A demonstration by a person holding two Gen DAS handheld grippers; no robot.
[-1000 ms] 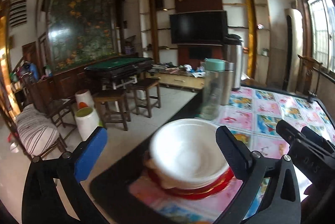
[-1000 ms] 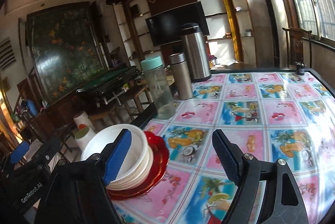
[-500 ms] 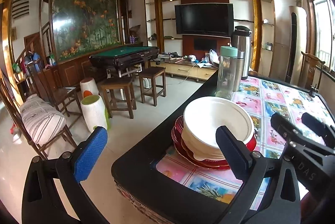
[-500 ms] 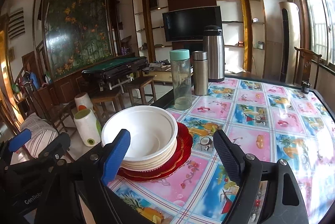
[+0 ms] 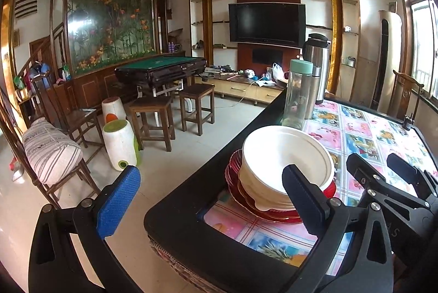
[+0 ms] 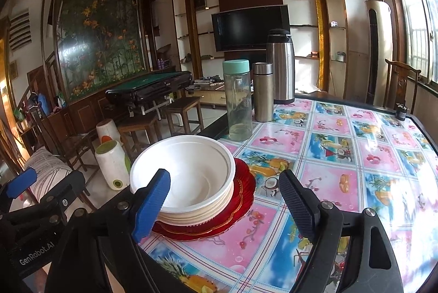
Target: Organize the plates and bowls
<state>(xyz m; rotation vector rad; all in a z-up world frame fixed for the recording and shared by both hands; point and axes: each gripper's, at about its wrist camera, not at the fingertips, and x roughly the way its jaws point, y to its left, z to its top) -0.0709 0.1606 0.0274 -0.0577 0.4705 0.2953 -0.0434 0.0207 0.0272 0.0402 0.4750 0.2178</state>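
Both your tongs hang released and empty, your left tongs (image 5: 210, 197) and your right tongs (image 6: 224, 200). The white bowls (image 6: 191, 178) sit nested on the red plates (image 6: 243, 197) at the worktop's (image 6: 342, 156) near left corner.

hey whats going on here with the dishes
A person holds a claw in each hand over a table with a patterned cover. Near its corner, white bowls sit nested on a stack of red plates. The left claw and right claw are both open and empty, apart from the stack. The stacking looks done.
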